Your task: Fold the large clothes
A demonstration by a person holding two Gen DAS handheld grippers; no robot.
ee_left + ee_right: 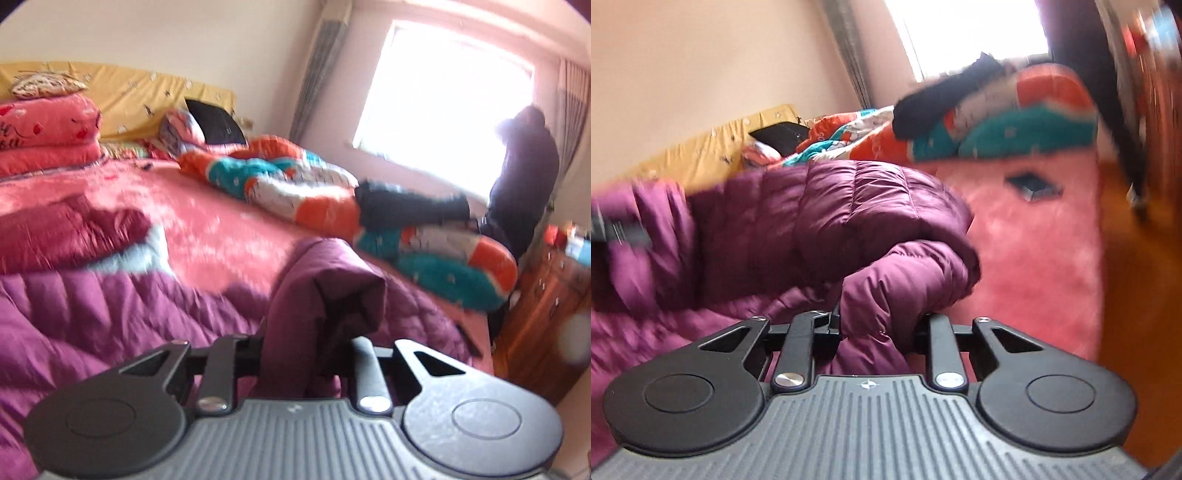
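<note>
Currently both ends are pinched: left hand-held gripper (306,354) has its jaws narrowed onto a bunched fold of the purple quilted puffer jacket (110,314), fabric standing up between the fingers and hiding the tips. Right hand-held gripper (877,325) is likewise clamped on a rolled edge of the same jacket (820,214), padding bulging out over the jaws. Jacket lies on the bed with the pink fuzzy bedspread (221,221), along its near edge; in the right wrist view a raised hump of it runs left from the grip, and a blurred dark object at the far left edge touches it, cannot tell what that is. Dark red padded garment with a pale trim (74,232) sits on the bedspread just beyond the jacket in the left wrist view. Orange, teal and white patterned quilt (369,206) is rolled along the far side of the bed, with a dark garment (410,206) draped over it. Stack of folded pink blankets (48,136) at the head end, against the yellow headboard cover (147,96). Bright window (443,110) behind, dark coat hanging (524,177) beside it, brown wooden cabinet (539,306) near the foot of the bed. Small dark flat item (1032,186) rests on the bedspread, well apart from the jacket. Both views motion-blurred.
</note>
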